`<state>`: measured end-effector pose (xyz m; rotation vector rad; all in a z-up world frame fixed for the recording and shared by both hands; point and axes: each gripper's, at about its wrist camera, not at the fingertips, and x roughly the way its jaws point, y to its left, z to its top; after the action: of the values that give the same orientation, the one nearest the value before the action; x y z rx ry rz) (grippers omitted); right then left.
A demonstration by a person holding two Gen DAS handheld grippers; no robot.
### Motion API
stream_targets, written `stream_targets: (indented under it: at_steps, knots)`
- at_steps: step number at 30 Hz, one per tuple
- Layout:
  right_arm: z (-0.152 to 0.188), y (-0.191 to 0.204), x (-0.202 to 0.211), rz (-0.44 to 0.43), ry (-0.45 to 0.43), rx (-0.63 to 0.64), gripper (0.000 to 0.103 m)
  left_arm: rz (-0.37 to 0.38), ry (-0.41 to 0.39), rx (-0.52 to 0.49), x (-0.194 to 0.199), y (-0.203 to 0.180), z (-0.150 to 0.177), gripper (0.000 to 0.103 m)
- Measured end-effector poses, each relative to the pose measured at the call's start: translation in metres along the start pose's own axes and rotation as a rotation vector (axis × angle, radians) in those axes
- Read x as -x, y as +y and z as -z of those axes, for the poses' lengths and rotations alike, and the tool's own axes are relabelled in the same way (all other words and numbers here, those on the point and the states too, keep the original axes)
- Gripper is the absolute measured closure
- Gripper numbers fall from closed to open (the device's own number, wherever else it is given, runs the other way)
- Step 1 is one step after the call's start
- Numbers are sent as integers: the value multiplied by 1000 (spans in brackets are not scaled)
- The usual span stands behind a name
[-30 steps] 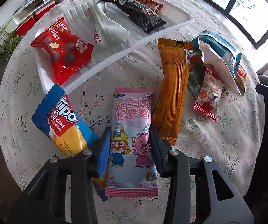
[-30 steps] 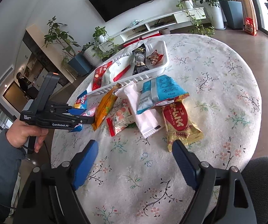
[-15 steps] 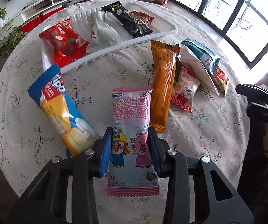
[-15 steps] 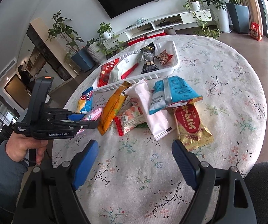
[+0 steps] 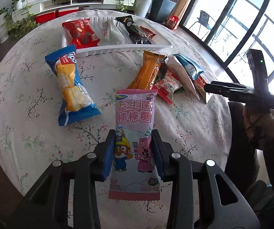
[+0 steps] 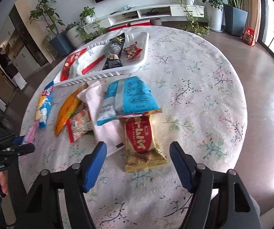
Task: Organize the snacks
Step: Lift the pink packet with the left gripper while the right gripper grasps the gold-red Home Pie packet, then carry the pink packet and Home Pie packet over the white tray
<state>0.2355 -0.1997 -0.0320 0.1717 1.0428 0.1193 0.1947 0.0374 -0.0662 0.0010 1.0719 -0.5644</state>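
Note:
My left gripper is shut on a pink cartoon candy pack and holds it above the table. The white tray at the far side holds a red pack, a white pack and a black pack. A blue Tipo cake pack and an orange pack lie on the cloth. My right gripper is open, just short of a gold and red wafer pack. A blue pack lies over a white pack.
The round table has a floral cloth. A small peach-print pack lies beside the orange pack. The left gripper shows at the left edge of the right wrist view. Plants and a low white cabinet stand beyond.
My left gripper has lifted and drawn back with the pink pack. My right gripper has moved forward over the table toward the gold wafer pack, still open.

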Motion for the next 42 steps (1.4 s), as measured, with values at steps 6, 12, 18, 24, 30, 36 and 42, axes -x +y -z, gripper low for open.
stream_targets:
  at_steps: [6, 12, 18, 24, 30, 36, 42]
  knots:
    - [-6, 12, -16, 66, 48, 122, 41, 10, 4, 28, -4, 2, 10, 69]
    - [-14, 18, -30, 119, 55, 189, 49, 20, -3, 42, -8, 3, 12, 69]
    - [-14, 23, -32, 117, 50, 228, 59, 15, -16, 57, -9, 5, 14, 69]
    - [-9, 27, -28, 104, 86, 232, 70, 19, -19, 55, -11, 4, 16, 69]
    - [-4, 16, -20, 27, 130, 140, 70, 26, -27, 59, -11, 3, 17, 69]
    - [10, 8, -4, -132, 157, 12, 70, 57, -51, 76, -4, 3, 17, 69]
    - [21, 21, 14, -246, 144, -24, 70, 87, -75, 90, 4, 0, 17, 69]
